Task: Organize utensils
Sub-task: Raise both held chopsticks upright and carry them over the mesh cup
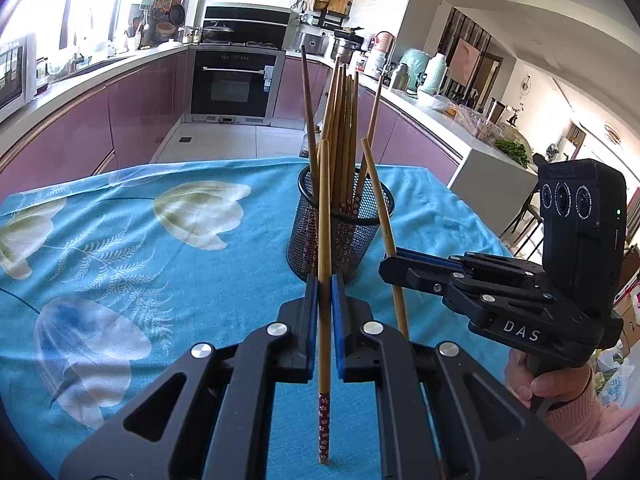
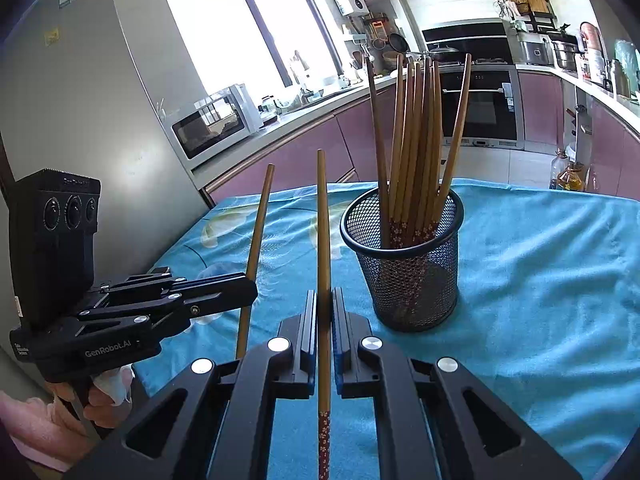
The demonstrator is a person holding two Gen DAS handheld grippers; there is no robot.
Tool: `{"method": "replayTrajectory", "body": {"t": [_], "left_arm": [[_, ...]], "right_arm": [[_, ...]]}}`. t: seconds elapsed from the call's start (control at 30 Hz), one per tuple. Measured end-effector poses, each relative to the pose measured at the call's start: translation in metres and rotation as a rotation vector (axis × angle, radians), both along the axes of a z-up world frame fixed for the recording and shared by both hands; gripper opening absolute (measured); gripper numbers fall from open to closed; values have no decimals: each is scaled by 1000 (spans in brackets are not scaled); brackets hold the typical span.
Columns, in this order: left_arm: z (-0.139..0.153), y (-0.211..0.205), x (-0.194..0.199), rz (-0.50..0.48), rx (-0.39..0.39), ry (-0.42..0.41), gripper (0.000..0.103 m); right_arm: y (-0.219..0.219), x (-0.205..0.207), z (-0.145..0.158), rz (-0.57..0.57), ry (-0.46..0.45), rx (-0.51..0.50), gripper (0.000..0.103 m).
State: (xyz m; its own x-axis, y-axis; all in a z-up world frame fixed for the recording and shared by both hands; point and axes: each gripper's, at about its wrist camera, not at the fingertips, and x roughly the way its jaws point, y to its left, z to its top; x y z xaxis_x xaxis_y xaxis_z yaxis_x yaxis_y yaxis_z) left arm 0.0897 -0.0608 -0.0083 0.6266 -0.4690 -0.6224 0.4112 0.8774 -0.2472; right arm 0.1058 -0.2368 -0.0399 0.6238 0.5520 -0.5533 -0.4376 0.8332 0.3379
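A black mesh cup [image 1: 340, 224] stands on the blue cloth and holds several wooden chopsticks [image 1: 340, 120]; it also shows in the right wrist view [image 2: 408, 264]. My left gripper [image 1: 324, 284] is shut on one upright chopstick [image 1: 324, 208], just in front of the cup. My right gripper [image 2: 324, 300] is shut on another upright chopstick [image 2: 323, 220], left of the cup. Each gripper shows in the other's view, the right gripper [image 1: 390, 266] with its chopstick [image 1: 382, 204], the left gripper [image 2: 250, 286] with its chopstick [image 2: 258, 224].
The table wears a blue flowered cloth [image 1: 160, 240]. Behind it runs a kitchen with pink cabinets [image 1: 132, 112], an oven [image 1: 234, 84] and a crowded counter [image 1: 432, 92]. A fridge [image 2: 88, 100] and a microwave [image 2: 212, 120] stand on the left in the right wrist view.
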Motion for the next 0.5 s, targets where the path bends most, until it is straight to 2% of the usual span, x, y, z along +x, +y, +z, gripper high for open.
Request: {"method": "replayTrajectory", "body": {"t": [0.5], "left_arm": [[8, -3, -3, -9, -5, -18, 8]], "right_arm": [[-5, -1, 8, -10, -23, 21, 6]]}}
